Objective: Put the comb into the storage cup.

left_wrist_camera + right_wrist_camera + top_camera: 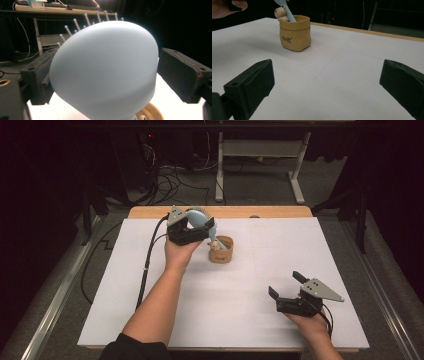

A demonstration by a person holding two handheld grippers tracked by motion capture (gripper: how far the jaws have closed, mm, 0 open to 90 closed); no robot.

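High view: the left gripper (200, 226) is raised above the far part of the white desk (150, 310), its fingers closed on the head of a light-blue hairbrush (198, 217); the brush head sits between the fingers and the handle slants down from them into a tan pot (221, 249) standing just beside and below the fingers. The right gripper (286, 285) rests low at the near right of the desk, fingers spread wide with nothing between them, well apart from the pot and the brush. Left gripper view: the smooth back of the hairbrush (105, 70) lies squarely between the two black fingers (37, 75), touching the pad at the picture's left; contact at the other pad cannot be told for certain. Bristles stand up beyond the head, and the rim of the pot (152, 113) shows just below the fingers. Right gripper view: the fingers (249, 85) stand wide apart over bare desk; the pot (295, 33) stands well ahead of them, toward the left finger's side, with a small bear figure (281, 13) at its rim and the brush handle (288, 12) leaning inside it.
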